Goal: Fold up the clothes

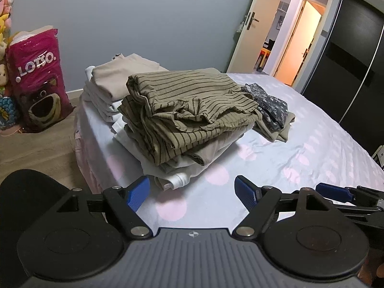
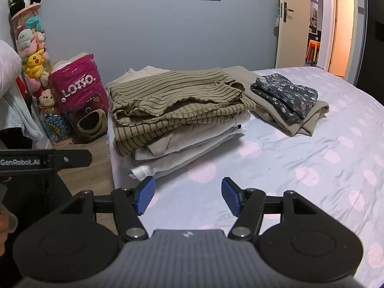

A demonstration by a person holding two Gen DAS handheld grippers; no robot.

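Both pairs of blue-padded fingers hang spread and empty over the near part of a bed covered in a pale sheet with pink dots: the left gripper and the right gripper each hold nothing, with bare sheet showing in the gap between their pads. Just beyond the fingertips, at the bed's left edge, rises a stack of folded clothes in white and beige, topped by an olive striped garment that lies rumpled, its upper layer creased and loosely doubled over. Behind that stack, toward the bed's far left corner, sits a second folded pile in beige and white. To the right of the striped garment, farther in from the edge, a dark floral piece rests folded on a tan garment. On the floor beyond the bed's left edge stands a pink "LOTSO" bag beside plush toys.
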